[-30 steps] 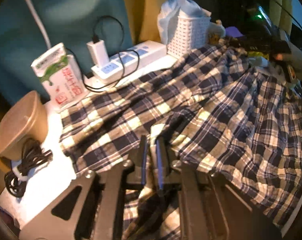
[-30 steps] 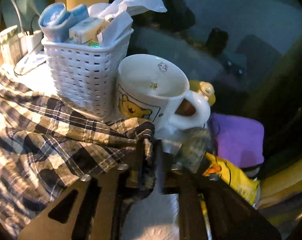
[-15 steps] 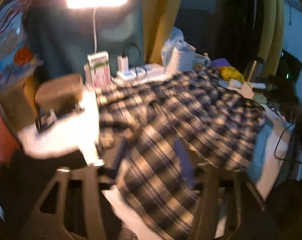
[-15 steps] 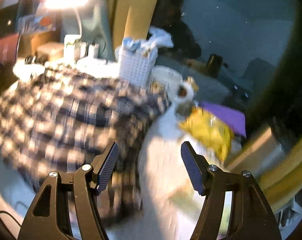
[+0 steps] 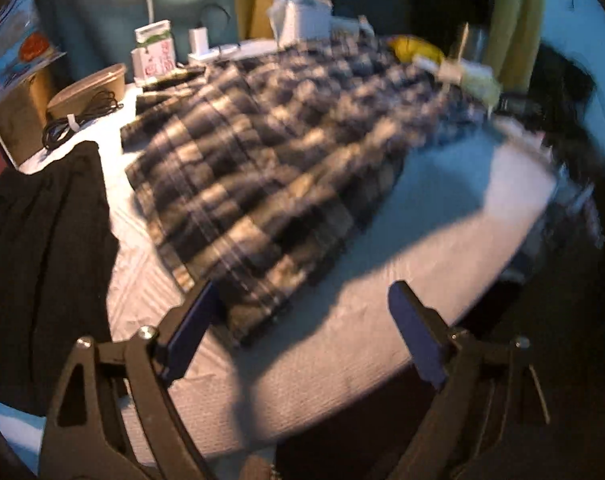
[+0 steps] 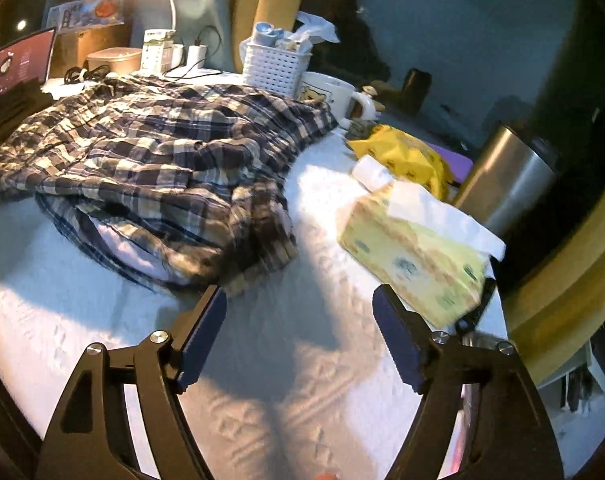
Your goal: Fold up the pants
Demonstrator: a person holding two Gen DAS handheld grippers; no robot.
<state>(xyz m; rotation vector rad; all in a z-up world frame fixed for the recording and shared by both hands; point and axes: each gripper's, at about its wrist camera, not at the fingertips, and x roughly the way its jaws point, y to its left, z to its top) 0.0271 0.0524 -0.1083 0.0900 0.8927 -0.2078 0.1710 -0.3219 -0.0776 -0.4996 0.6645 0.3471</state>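
Both wrist views look forward over wide-open jaws, from close above the white surface (image 6: 302,380) toward the lamp-lit back wall; both share the plaid pants (image 5: 262,168) and the white basket (image 6: 276,66)

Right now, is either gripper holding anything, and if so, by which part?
Nothing is held. The left gripper and right gripper are both open and empty, clear of the plaid pants.
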